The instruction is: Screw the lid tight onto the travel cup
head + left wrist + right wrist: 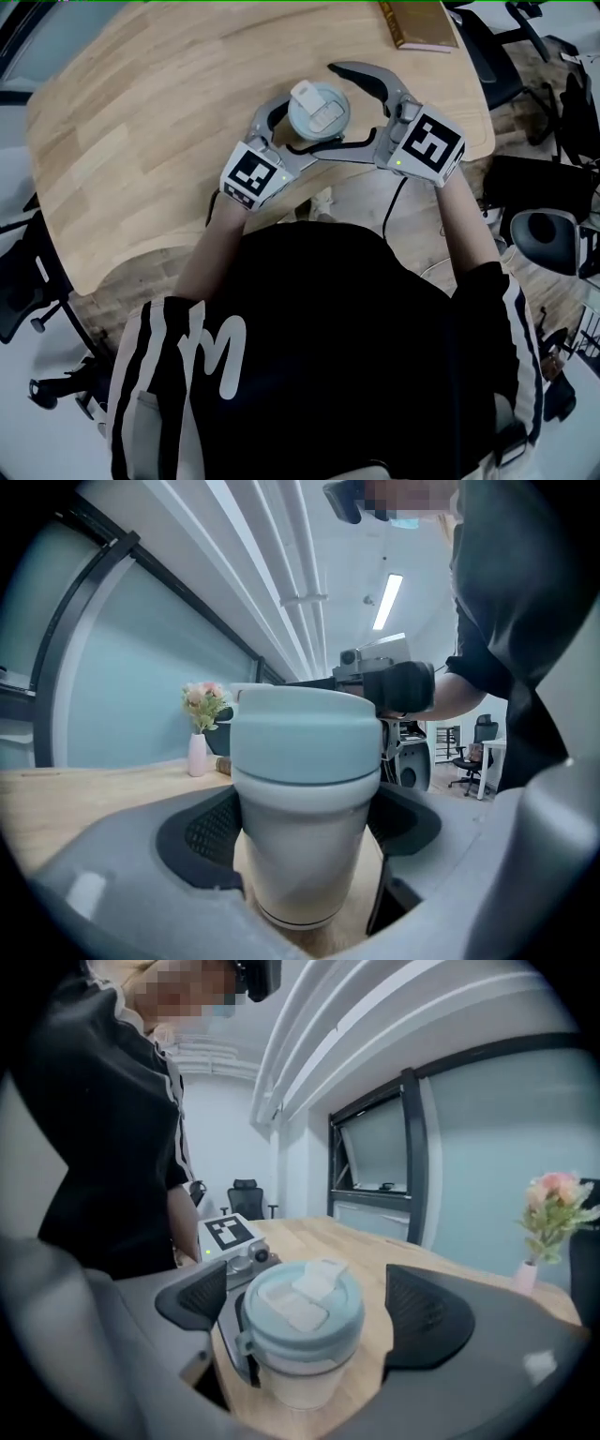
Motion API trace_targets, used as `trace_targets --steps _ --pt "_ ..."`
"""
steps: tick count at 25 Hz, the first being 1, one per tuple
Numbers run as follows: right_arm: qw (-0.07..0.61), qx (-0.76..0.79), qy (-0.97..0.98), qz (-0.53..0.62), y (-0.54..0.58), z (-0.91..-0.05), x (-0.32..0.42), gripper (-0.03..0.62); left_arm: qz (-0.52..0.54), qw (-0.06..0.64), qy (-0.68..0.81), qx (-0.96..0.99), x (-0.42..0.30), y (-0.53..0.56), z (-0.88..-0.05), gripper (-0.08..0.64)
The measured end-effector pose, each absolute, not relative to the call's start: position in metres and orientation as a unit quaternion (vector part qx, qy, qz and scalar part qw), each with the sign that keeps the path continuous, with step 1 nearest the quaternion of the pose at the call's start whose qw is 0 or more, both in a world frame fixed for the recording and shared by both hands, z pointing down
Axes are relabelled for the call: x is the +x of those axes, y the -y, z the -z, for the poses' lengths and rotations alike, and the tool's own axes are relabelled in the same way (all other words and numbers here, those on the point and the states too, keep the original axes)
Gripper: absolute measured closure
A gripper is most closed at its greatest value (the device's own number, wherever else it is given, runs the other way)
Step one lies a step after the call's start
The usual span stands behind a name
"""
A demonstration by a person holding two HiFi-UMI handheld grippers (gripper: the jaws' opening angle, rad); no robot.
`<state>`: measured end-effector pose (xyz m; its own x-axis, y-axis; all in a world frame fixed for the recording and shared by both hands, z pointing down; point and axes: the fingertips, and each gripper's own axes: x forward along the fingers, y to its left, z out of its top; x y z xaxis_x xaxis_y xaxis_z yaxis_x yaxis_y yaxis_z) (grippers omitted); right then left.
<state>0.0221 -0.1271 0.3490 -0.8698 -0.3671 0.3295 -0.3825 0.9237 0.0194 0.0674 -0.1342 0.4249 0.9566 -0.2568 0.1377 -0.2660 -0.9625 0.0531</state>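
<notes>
The travel cup is standing upright on the wooden table, just above the centre of the head view and close to the table's near edge. Its pale blue lid is sitting on top, with the flip tab showing on its upper face. The left gripper is clamping the cup's pale body below the lid, its two dark meshed pads pressing against opposite sides of the cup. The right gripper is reaching in from the right side of the head view with its jaws spread very wide. The lid is lying between its pads, but neither pad is touching it and there is a clear gap on each side, so this gripper is holding nothing. A book is lying at the table's far edge, at the upper right of the head view. A small vase of pink flowers is standing well behind the cup, left of centre in the left gripper view.
</notes>
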Motion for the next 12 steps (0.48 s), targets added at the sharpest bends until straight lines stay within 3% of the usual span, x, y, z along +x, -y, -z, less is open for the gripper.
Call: trace_targets --steps 5,12 --pt "0.150 0.099 0.983 -0.040 0.123 -0.360 0.006 0.084 -0.065 0.034 0.130 0.989 0.068 0.134 -0.425 0.146" --pt "0.178 0.086 0.980 -0.029 0.126 -0.369 0.000 0.101 -0.058 0.031 0.134 0.989 0.067 0.134 -0.424 0.144"
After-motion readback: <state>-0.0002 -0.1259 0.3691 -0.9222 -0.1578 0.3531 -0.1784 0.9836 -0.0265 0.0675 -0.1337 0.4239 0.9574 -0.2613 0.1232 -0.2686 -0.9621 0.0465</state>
